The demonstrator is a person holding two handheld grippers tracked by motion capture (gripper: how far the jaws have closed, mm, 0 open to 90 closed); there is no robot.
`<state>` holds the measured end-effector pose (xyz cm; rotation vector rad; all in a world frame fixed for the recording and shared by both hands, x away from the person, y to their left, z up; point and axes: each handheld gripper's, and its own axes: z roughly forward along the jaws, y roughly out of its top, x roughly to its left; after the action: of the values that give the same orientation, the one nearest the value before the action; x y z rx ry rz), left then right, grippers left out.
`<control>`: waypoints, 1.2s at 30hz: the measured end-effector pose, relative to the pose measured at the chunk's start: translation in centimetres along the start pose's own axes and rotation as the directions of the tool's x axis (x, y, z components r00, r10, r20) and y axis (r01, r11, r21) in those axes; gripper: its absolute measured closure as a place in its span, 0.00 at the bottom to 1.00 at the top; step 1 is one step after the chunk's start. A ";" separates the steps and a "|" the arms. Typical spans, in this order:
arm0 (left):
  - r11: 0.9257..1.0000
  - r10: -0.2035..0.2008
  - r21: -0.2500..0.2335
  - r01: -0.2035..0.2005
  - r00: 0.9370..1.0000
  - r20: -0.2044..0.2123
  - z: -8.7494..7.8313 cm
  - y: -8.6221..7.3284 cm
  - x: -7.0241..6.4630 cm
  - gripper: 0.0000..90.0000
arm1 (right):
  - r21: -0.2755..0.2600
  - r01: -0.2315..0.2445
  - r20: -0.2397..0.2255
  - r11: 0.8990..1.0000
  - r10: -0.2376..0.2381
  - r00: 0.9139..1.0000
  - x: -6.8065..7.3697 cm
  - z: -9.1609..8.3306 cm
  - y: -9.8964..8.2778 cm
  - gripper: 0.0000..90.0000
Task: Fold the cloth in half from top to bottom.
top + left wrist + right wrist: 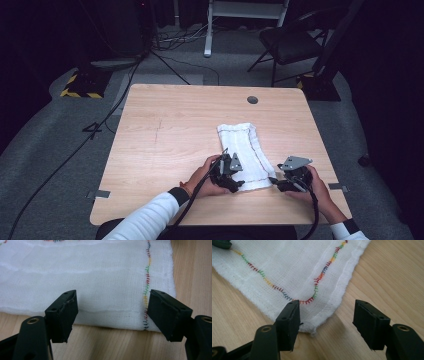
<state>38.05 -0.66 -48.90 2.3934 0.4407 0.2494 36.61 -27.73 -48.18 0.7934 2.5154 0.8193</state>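
Note:
A folded white cloth [245, 145] with a multicolour stitched border lies on the right half of the wooden table [170, 140]. My left gripper [236, 183] is at the cloth's near-left edge. In the left gripper view its jaws [112, 306] stand open, low over the cloth's folded edge [100, 277], pressing on nothing. My right gripper [274, 181] is at the cloth's near-right corner. In the right gripper view it [327, 307] is open, with its left jaw over the corner of the cloth [287, 265] and its right jaw over bare wood.
A round hole [252, 99] sits in the table near its far edge. Beyond the table stand a folding chair [290, 42], a yellow-and-black striped base [80, 86] and cables on the grey floor. The table's left half is bare wood.

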 end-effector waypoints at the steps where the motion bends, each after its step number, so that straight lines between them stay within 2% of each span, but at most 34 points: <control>1: 1.000 -0.004 0.004 0.004 1.000 0.002 0.0 -0.2 0.0 0.28 | -0.001 0.008 -0.003 1.000 -0.008 1.000 0.1 0.0 0.0 0.43; 5: 1.000 -0.018 -0.012 0.018 1.000 0.000 -0.2 -0.9 0.0 0.28 | -0.002 0.026 -0.009 1.000 -0.026 1.000 0.5 0.1 0.1 0.44; 7: 0.999 -0.044 -0.023 0.044 0.999 0.001 -0.4 -1.3 -0.1 0.28 | -0.001 0.046 -0.007 0.999 -0.046 0.999 0.8 0.1 0.2 0.44; 9: 0.998 -0.054 -0.026 0.054 0.999 0.000 -0.6 -1.7 -0.2 0.28 | -0.002 0.062 -0.003 0.998 -0.062 0.998 1.3 0.0 0.2 0.45; 15: 0.993 -0.107 -0.041 0.107 0.994 0.006 -1.7 -3.3 -0.7 0.29 | -0.018 0.070 -0.037 0.997 -0.070 0.997 2.8 -0.3 0.1 0.45; 18: 0.994 -0.103 -0.040 0.103 0.995 -0.002 -2.3 -3.9 -1.0 0.28 | -0.023 0.070 -0.062 0.997 -0.071 0.996 3.5 -0.4 0.1 0.45; 24: 0.991 -0.130 -0.034 0.130 0.991 -0.011 -3.5 -5.2 -1.9 0.29 | -0.031 0.069 -0.117 0.997 -0.072 0.990 4.6 -0.5 0.1 0.43; 26: 0.992 -0.122 -0.032 0.122 0.992 -0.016 -3.8 -5.4 -2.1 0.28 | -0.033 0.070 -0.134 0.997 -0.074 0.988 4.9 -0.7 0.0 0.41; 28: 0.995 -0.098 -0.010 0.098 0.995 -0.028 -4.4 -5.5 -2.3 0.28 | -0.036 0.077 -0.145 0.996 -0.081 0.986 5.0 -0.9 0.0 0.41; 30: 0.995 -0.098 -0.015 0.098 0.995 -0.008 -4.9 -5.5 -2.2 0.26 | -0.058 0.066 -0.156 0.996 -0.074 0.985 4.9 -1.4 0.1 0.40; 33: 0.994 -0.099 -0.049 0.098 0.995 -0.015 -5.7 -5.3 -1.8 0.25 | -0.098 0.035 -0.166 0.995 -0.051 0.985 4.3 -2.1 0.6 0.40; 34: 0.993 -0.105 -0.060 0.105 0.994 -0.013 -6.0 -5.1 -1.3 0.24 | -0.107 0.029 -0.162 0.994 -0.047 0.986 4.0 -2.2 0.7 0.40; 36: 0.991 -0.114 -0.070 0.111 0.993 -0.035 -6.3 -4.7 -0.6 0.24 | -0.124 0.026 -0.143 0.992 -0.044 0.989 3.4 -2.4 1.3 0.41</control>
<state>34.55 6.15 -47.31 2.2917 0.5744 0.2557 33.32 -25.80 -46.16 0.6695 2.5675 1.0428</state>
